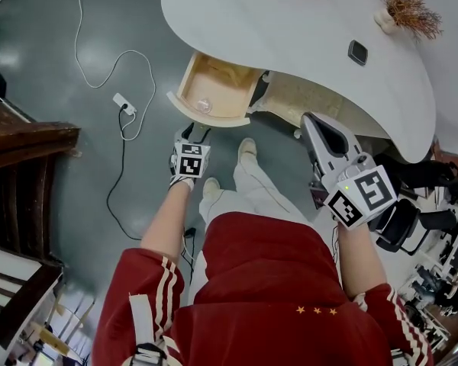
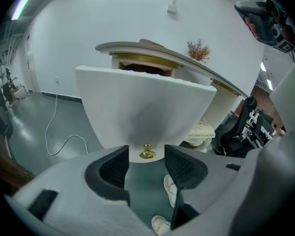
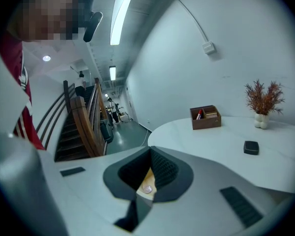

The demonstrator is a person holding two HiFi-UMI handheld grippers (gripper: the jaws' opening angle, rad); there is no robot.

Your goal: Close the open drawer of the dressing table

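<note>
The white bench (image 1: 290, 29) stands against the wall, and its wooden drawer (image 1: 214, 90) is pulled well out from under the rounded edge, over the grey floor (image 1: 53, 59). Inside the drawer, near its curved front, lies a small pale round thing (image 1: 204, 105). The left gripper (image 1: 200, 131) hangs just in front of the drawer and points down at an angle toward it. In the left gripper view its fingers (image 2: 119, 162) are spread apart and released, with nothing pressed between them. The white drawer front (image 2: 147, 112) fills the space ahead, and its small brass knob (image 2: 147, 151) shows in the gap at the fingertips, clear of both pads. The right gripper (image 1: 311, 122) is held off to the right, near the bench edge and well apart from the drawer. In its own view the fingers (image 3: 164, 168) are clenched, tips together, holding nothing. On the bench top sit a wooden box (image 3: 205, 117), a small dark flat thing (image 3: 250, 147) and a pale vase of dried red-brown sprigs (image 3: 263, 102). The person's pale shoes (image 1: 246, 149) stand on the floor just below the drawer, and a white cable with a power strip (image 1: 124, 104) lies to the left.
</note>
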